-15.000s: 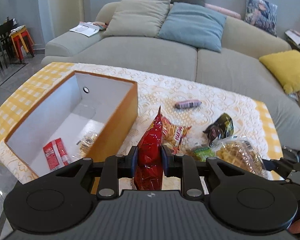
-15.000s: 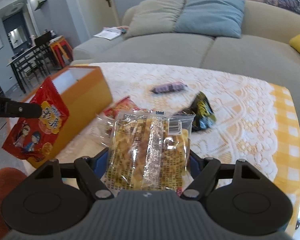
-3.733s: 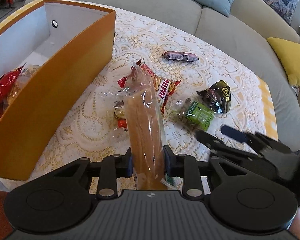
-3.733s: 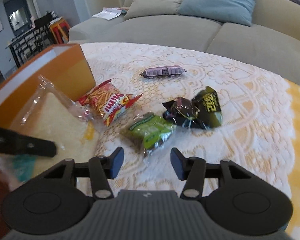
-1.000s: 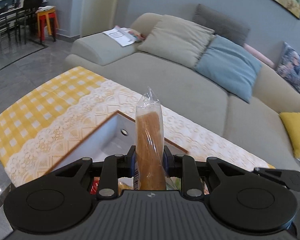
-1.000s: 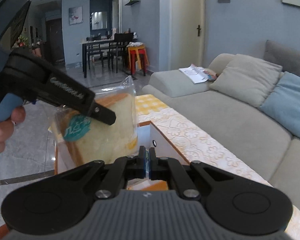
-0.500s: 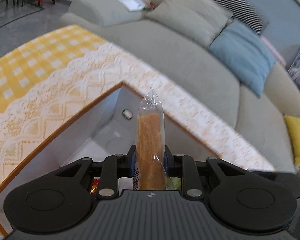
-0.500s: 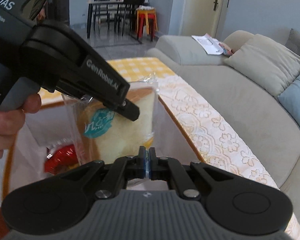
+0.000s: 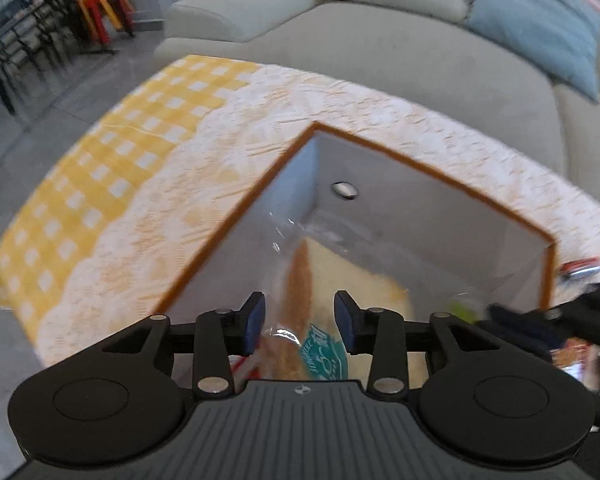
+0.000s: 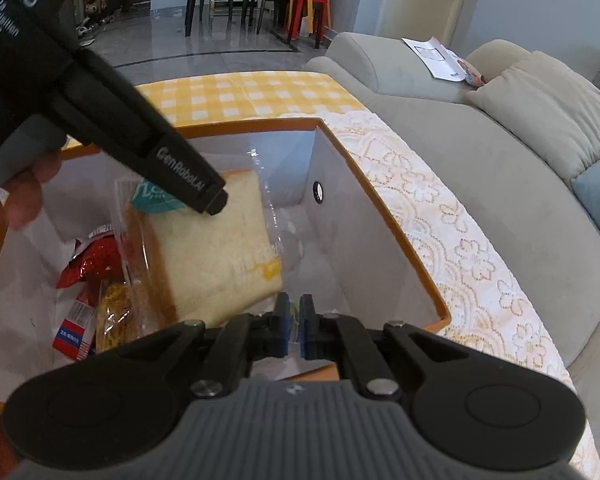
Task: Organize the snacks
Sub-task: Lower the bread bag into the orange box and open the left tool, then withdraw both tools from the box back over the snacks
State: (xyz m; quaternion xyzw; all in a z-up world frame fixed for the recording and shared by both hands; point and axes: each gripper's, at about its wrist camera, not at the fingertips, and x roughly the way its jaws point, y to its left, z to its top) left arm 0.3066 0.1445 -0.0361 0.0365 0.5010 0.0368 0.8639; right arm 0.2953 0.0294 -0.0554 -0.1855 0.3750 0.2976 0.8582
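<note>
Orange box [image 9: 428,168] walls surround the bagged bread [image 10: 216,248], standing on edge between the opening left gripper [image 9: 300,316] fingers; right gripper [image 10: 294,322] pinches something green.

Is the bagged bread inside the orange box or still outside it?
Inside. The bread sits below the box rim, leaning between its white walls on other snacks.

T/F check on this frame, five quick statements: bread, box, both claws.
1. The bagged bread is inside the orange box. True.
2. The left claw clamps the bread. False: its pads are clear, jaws opening.
3. The box holds only bread. False: a red snack bag lies in it too.
4. The right claw is wide open. False: nearly shut on a green packet.
5. The table has a yellow checked cloth. True.
</note>
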